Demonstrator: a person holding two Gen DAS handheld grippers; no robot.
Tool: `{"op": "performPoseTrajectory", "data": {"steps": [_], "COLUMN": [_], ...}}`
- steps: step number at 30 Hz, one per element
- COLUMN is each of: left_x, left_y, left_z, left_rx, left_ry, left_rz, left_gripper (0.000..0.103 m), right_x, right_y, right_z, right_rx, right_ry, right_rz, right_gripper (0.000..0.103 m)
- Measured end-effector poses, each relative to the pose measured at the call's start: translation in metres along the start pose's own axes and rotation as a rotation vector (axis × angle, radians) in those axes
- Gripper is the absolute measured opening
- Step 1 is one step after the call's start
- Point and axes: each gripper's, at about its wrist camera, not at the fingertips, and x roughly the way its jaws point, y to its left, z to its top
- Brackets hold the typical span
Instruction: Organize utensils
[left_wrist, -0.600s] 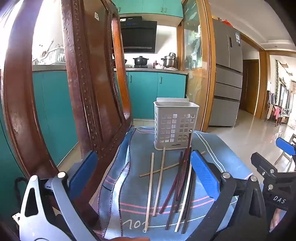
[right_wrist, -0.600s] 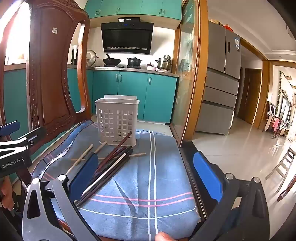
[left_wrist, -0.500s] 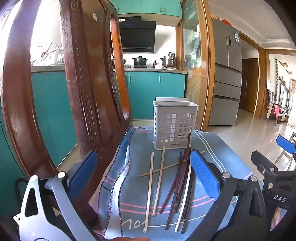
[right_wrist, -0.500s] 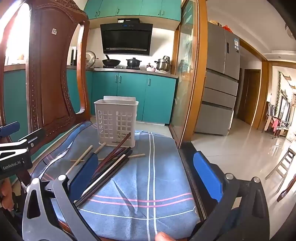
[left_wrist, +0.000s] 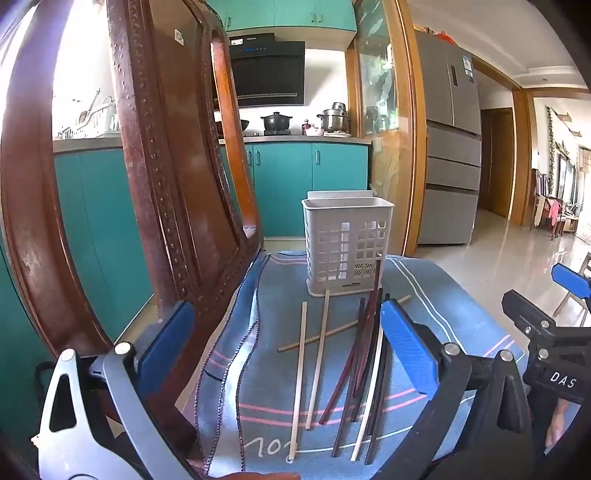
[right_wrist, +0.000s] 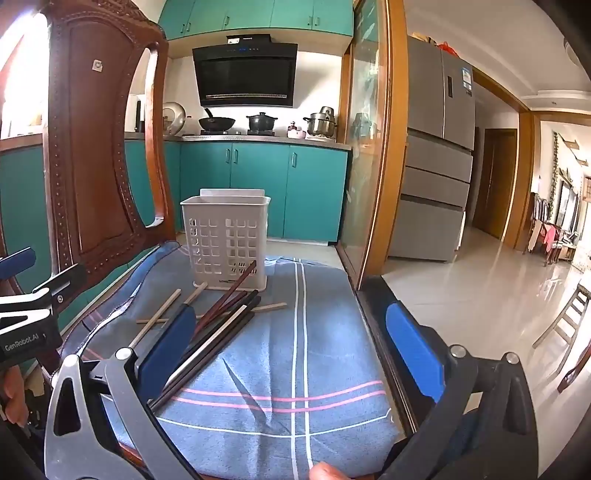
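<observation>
Left wrist view shows our left gripper (left_wrist: 288, 354) with its blue pads spread wide and nothing between them, hovering above the chopsticks (left_wrist: 354, 354) scattered on the blue striped cloth (left_wrist: 443, 306). We count 3 pale wooden sticks and a bundle of dark ones, 1 leaning against the white slotted utensil holder (left_wrist: 347, 247) standing at the far end of the cloth. Our right gripper (right_wrist: 291, 350) is likewise parted and empty, nearer the cloth's right side. We judge no stick is picked yet: this is the approach. Next we need to lower over 1 stick, close across its shaft, and drop it upright into the holder.
</observation>
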Motion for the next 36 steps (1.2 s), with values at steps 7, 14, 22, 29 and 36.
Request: {"op": "performPoseTrajectory", "data": {"steps": [7,14,22,29,36], "left_x": [0.002,0.005,0.002,0.003,0.003], "left_y": [-0.001,0.001,-0.003,0.002,-0.002], "left_z": [-0.001,0.0,-0.002,-0.002,-0.002], "left_rx": [0.009,0.012,0.015,0.015,0.015], "left_ry": [0.006,0.015,0.012,0.01,0.009], "left_rz": [-0.001,0.002,0.005,0.005,0.004], "left_gripper": [0.1,0.1,0.1,0.101,0.101], "right_x": [0.003,0.004,0.004,0.005,0.005], "right_y": [-0.001,0.0,0.001,0.002,0.002], "right_z": [-0.002,-0.003,-0.004,-0.004,-0.003], "right_rx": [0.002,0.001,0.001,0.001,0.004], "right_ry": [0.012,0.018,0.021,0.018,0.015], "right_rz": [0.004,0.006,0.007,0.006,0.006], "right_gripper": [0.101,0.101,0.101,0.101,0.101]}}
